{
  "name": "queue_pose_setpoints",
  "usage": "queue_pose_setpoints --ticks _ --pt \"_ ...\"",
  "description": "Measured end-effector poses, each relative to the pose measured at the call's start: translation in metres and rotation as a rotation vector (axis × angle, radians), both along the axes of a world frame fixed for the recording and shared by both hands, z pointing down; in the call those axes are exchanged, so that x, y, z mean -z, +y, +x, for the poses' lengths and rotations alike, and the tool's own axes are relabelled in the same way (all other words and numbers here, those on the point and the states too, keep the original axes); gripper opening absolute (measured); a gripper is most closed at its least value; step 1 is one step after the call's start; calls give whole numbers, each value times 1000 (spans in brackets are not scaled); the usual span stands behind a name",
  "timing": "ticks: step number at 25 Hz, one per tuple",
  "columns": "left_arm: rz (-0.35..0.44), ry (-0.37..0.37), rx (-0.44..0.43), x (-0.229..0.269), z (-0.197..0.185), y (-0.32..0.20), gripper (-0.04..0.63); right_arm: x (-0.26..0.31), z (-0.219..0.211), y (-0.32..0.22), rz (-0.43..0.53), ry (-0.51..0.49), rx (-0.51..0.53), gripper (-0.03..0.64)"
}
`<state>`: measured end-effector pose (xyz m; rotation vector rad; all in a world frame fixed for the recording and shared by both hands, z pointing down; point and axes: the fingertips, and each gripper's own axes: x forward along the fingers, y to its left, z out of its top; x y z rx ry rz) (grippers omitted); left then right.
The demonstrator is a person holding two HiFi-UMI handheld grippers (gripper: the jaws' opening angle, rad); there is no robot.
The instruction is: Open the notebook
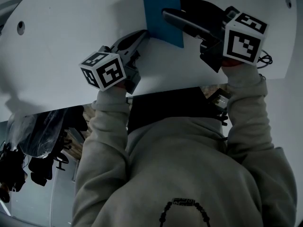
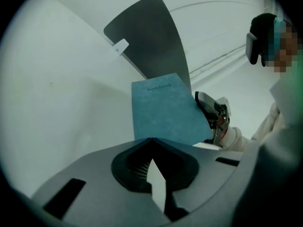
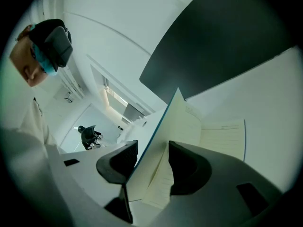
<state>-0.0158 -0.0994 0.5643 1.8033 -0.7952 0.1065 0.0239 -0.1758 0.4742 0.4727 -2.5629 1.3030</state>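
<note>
Fingers (image 2: 94, 183) of the left gripper (image 2: 151, 142), left gripper view: closed to the tips, with a thin pale strip between them that is not identifiable; beyond them the notebook (image 2: 165, 110) is on the white table (image 2: 61, 103), its blue cover raised. Right gripper (image 3: 152, 148), right gripper view: clamped on the raised cover and a few cream pages (image 3: 163, 174), other pages lying flat on the table. Head view: right gripper holds the cover upright, left gripper just beside its lower corner.

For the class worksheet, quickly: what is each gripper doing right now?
The left gripper: shut, with nothing held between its jaws.
The right gripper: shut on the notebook's blue cover, which stands raised.
</note>
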Motion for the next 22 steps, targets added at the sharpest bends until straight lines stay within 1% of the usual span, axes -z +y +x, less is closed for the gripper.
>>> queue_pose_setpoints --ticks 2,6,10,14,17,22 --pt "2 3 24 4 -9 4 -2 6 -7 2 -12 -42 3 222" --pt "31 29 87 19 -31 8 -2 16 -20 3 -37 -98 2 222" --pt "43 20 118 22 -48 14 -2 21 -35 2 -60 -155 14 222" --pt "45 30 148 23 -59 24 -2 25 -56 4 -69 -205 54 221" --pt "40 28 170 23 -69 32 -2 21 -76 4 -84 -215 76 213" --pt "8 40 191 28 -76 53 -2 27 -91 9 -117 -210 97 187"
